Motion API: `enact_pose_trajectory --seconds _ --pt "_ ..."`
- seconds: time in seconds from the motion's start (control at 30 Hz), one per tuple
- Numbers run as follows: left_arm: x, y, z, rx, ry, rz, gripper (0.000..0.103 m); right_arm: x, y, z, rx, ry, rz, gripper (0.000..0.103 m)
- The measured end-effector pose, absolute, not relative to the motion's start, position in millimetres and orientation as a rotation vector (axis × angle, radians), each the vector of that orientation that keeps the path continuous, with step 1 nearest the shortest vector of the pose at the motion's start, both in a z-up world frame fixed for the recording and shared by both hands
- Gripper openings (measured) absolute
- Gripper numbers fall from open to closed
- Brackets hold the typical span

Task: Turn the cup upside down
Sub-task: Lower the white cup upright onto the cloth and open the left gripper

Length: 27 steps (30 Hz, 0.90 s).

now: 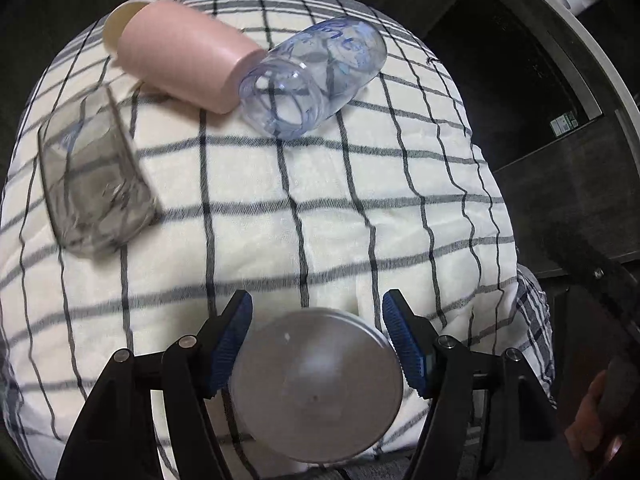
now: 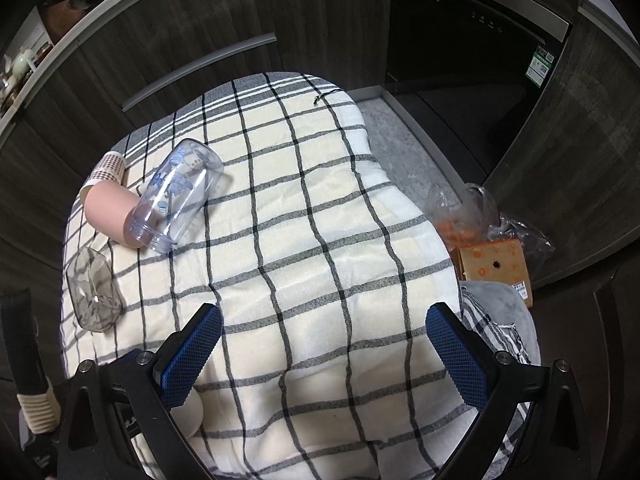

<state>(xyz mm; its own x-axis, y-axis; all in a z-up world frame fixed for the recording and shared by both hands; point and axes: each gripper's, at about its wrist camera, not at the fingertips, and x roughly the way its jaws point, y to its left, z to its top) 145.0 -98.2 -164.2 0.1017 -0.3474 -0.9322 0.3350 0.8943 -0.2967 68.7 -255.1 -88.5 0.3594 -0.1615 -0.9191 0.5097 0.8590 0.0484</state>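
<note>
In the left wrist view my left gripper is shut on a grey cup; its flat round base faces the camera and the blue pads press its sides. It sits low over the checked cloth. A pink cup, a clear blue-printed bottle and a smoky glass tumbler lie on their sides further back. My right gripper is open and empty above the cloth. The pink cup, bottle and tumbler lie to its left.
A patterned paper cup lies behind the pink cup. Dark wooden cabinets surround the cloth. A plastic bag and an orange box sit on the right beyond the cloth's edge. A dark appliance stands at the back right.
</note>
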Motion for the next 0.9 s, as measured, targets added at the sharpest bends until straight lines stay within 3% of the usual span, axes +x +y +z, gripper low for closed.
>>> enact_pose_trajectory --seconds 0.23,0.37,0.63,0.9 --pt "162 -111 -172 0.011 1.355 -0.523 0.067 69 -254 -88 0.356 1.125 -0.447 0.102" --pt "164 -116 -171 0.021 1.340 -0.532 0.076 70 -254 -89 0.353 1.123 -0.448 0.102" --pt "170 -118 -175 0.017 1.332 -0.531 0.077 73 -253 -87 0.344 1.106 -0.451 0.102" --pt "159 -101 -145 -0.014 1.240 -0.484 0.083 67 -245 -63 0.304 1.027 -0.430 0.102"
